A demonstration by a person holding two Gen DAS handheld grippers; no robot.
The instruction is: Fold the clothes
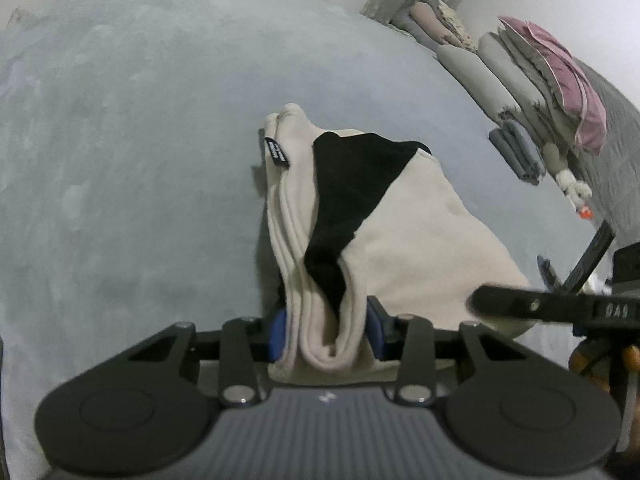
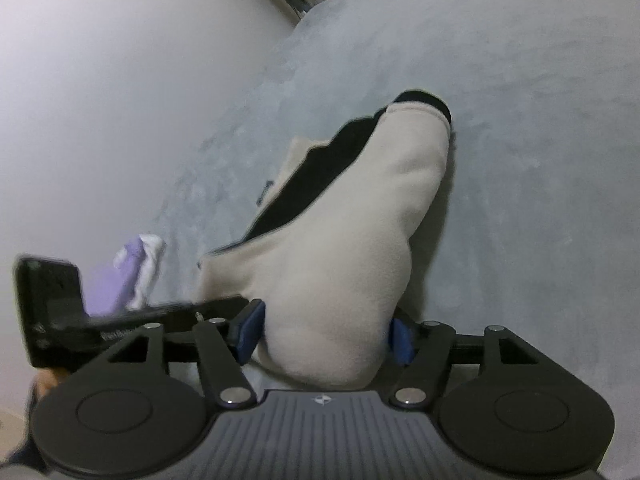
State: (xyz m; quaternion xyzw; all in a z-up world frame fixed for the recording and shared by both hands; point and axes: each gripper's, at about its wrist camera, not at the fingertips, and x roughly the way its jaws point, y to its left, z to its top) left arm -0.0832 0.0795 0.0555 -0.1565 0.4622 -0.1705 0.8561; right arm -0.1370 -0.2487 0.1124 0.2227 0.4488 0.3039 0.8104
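Left wrist view: the left gripper (image 1: 326,330) clamps a bunched edge of the cream-and-black garment (image 1: 400,216), folded over on the grey bed (image 1: 120,160) — partly done.

Right wrist view: the right gripper (image 2: 326,334) pinches its thicker end — final fold and set-down remain.

The cream garment (image 1: 408,236) with a black panel (image 1: 356,184) is folded in thick layers on the grey surface. Its near edge is bunched and lifted; a small black label (image 1: 277,153) shows at the far left corner.
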